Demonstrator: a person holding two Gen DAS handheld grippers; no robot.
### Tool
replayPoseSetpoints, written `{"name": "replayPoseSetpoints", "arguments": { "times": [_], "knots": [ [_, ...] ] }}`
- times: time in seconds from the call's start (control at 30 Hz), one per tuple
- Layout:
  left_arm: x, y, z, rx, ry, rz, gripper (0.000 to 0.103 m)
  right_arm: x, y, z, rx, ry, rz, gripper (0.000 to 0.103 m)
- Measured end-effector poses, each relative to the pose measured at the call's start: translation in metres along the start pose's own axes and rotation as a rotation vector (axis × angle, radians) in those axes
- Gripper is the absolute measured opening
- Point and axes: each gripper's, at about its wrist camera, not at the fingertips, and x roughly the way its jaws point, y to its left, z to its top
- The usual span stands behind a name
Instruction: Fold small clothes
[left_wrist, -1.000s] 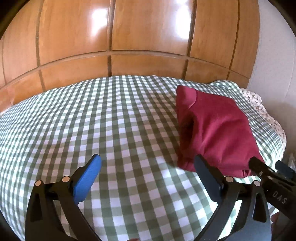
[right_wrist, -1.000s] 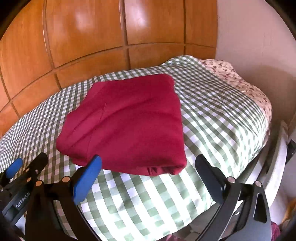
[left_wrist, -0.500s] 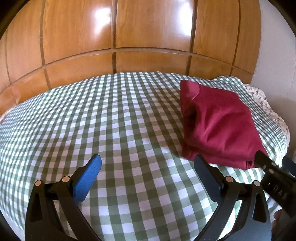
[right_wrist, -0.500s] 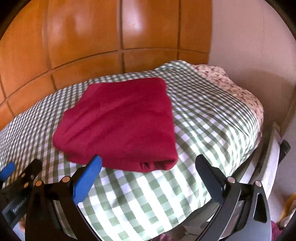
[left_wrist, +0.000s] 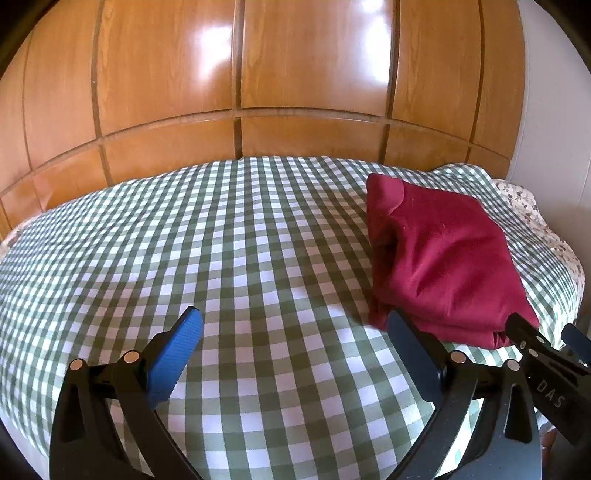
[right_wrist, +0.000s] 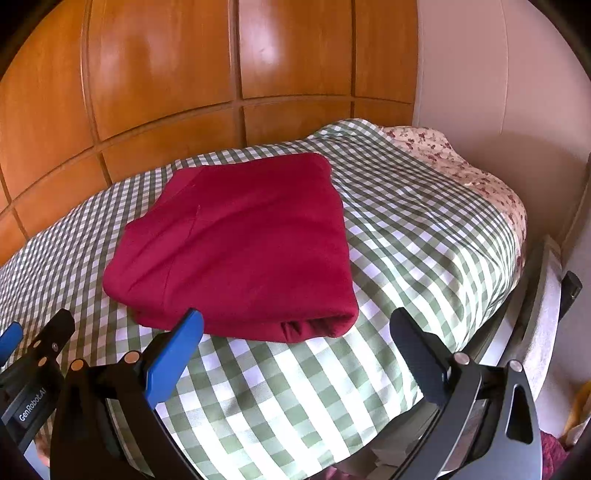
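Garment (right_wrist: 240, 243) folded on bedspread (right_wrist: 406, 258)

bed against wood panelling, pale wall to the right

green-and-white checked cover (left_wrist: 240, 266) spread over the bed, lightly rippled. glossy brown wooden panels (left_wrist: 295, 74) rise behind it, with window glare on them. floral bedding (right_wrist: 458, 166) shows at the cover's far right edge, beside the plain pale wall (right_wrist: 498, 74). bed frame edge (right_wrist: 532, 295) visible below.
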Motion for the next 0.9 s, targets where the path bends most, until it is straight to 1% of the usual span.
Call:
{"name": "replayPoseSetpoints", "arguments": {
  "times": [0.2,0.6,0.9],
  "knots": [
    [0.0002,0.0009,-0.0010,-0.013,0.002,-0.005,0.099,-0.0007,0.0041,-0.0021,-0.017,-0.006,0.000,0.101],
    [-0.0019,0.0036,-0.0028,-0.013,-0.010,-0.007,0.099,-0.0003,0.0021,-0.0012,0.005,0.006,0.023,0.101],
    [-0.0029,0.0050,-0.0038,-0.015,-0.013,-0.006,0.099,-0.0011,0.0040,-0.0020,-0.004,0.005,0.026,0.101]
  ]
}}
